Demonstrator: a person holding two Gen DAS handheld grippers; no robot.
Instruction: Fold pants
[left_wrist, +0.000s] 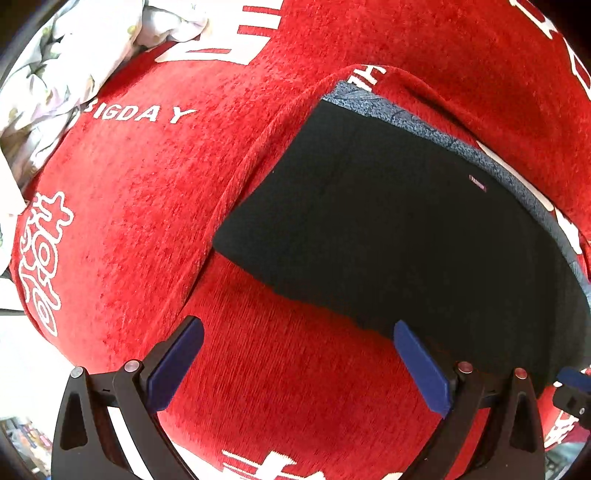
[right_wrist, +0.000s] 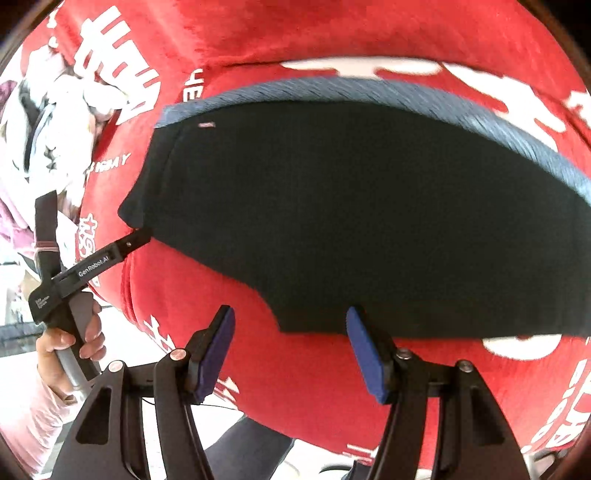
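Black pants (left_wrist: 399, 236) lie folded flat on a red blanket (left_wrist: 140, 206) with white lettering; a grey-blue waistband (left_wrist: 480, 155) edges their far side. My left gripper (left_wrist: 295, 354) is open and empty, its right pad just at the pants' near edge. In the right wrist view the pants (right_wrist: 369, 214) fill the middle, with the waistband (right_wrist: 406, 96) at the top. My right gripper (right_wrist: 290, 350) is open and empty, close to the pants' near edge. The left gripper (right_wrist: 142, 234) shows there too, at the pants' left corner.
A crumpled white floral cloth (left_wrist: 74, 59) lies at the far left on the blanket, also in the right wrist view (right_wrist: 66, 110). The person's hand (right_wrist: 70, 339) holds the left gripper's handle. The blanket's edge drops off at the left (right_wrist: 125, 291).
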